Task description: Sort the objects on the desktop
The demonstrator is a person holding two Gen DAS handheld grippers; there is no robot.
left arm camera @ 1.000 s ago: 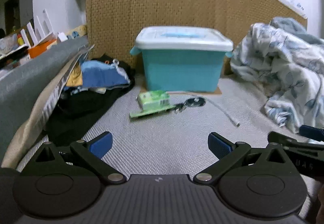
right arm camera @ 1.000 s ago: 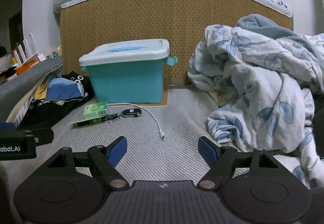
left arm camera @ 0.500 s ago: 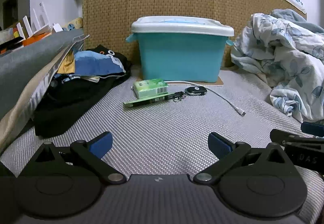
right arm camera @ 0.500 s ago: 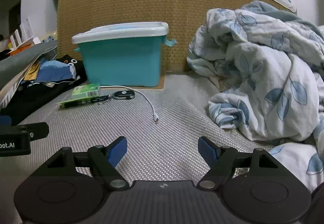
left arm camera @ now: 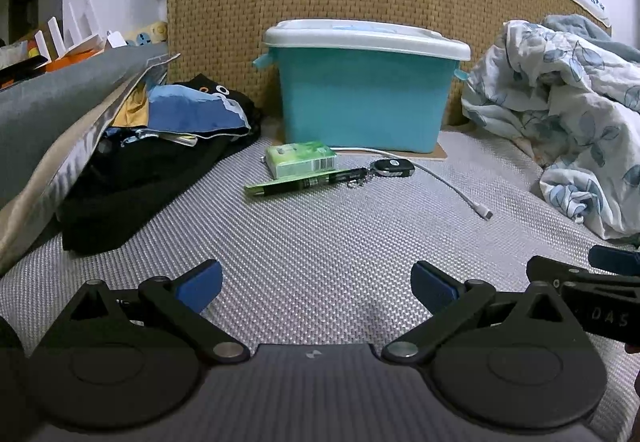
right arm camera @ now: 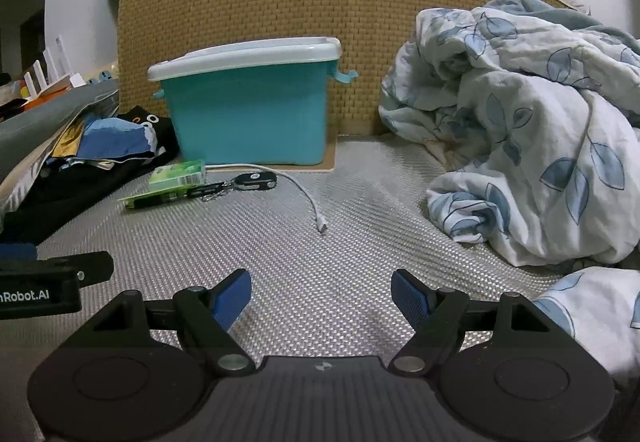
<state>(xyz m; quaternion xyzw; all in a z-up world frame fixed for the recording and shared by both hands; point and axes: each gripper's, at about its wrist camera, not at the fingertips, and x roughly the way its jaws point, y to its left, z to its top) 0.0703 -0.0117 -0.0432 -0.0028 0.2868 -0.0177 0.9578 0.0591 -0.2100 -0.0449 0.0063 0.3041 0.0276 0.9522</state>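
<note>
Tissue pack (left arm camera: 301, 159) well ahead, left tool (left arm camera: 316, 282) apparently empty

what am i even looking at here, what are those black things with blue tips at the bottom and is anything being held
Those are two handheld grippers, one in each of a person's hands, each with a fisheye camera looking forward along its fingers. One picture is from the left gripper, the other from the right gripper. Both stand open with nothing between the blue pads, so nothing is held.

They hover low over a grey woven mat on a bed. Ahead stands a teal storage box with its white lid on. In front of it lie a green tissue pack, a pen in green packaging, a black key fob and a white charging cable. A pile of dark clothes sits left, a leaf-print blanket right.
</note>
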